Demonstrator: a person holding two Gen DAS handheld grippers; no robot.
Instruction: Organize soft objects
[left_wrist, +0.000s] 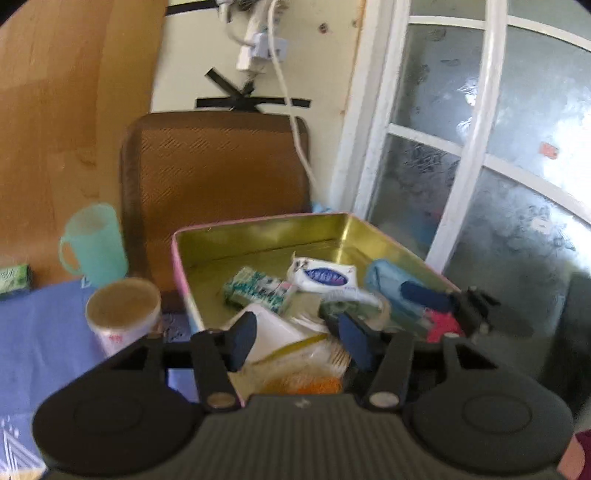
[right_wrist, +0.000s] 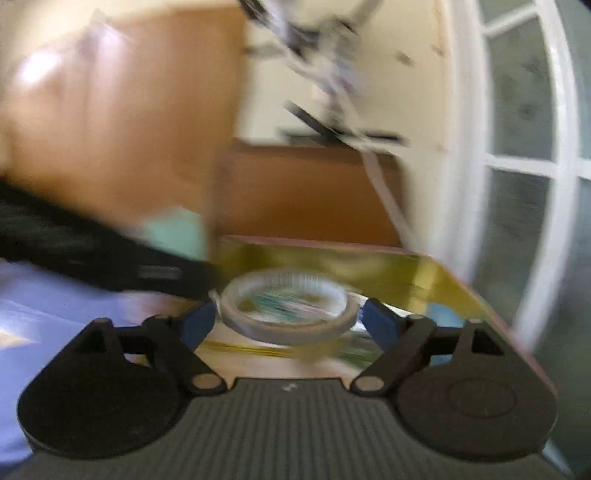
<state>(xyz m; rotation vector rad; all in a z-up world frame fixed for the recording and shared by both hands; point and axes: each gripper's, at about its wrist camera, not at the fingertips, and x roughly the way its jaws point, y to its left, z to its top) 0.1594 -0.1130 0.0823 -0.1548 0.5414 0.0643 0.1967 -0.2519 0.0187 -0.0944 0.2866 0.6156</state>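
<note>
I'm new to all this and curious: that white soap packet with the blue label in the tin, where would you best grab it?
Probably across its short sides, coming from above. The soap packet lies flat in the tin, clear on top, with a mint-green box beside it. The left claw stands open and empty in front of it.

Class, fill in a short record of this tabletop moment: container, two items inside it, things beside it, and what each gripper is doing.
container: open gold-lined metal tin with pink outer wall
inside: white soap packet with blue label; green-and-white patterned packet
beside tin: translucent mint plastic mug; round paper cup; blue cloth
left gripper: open over tin, nothing between its pads
right gripper: around clear tape roll; blurred, grip unclear
</note>
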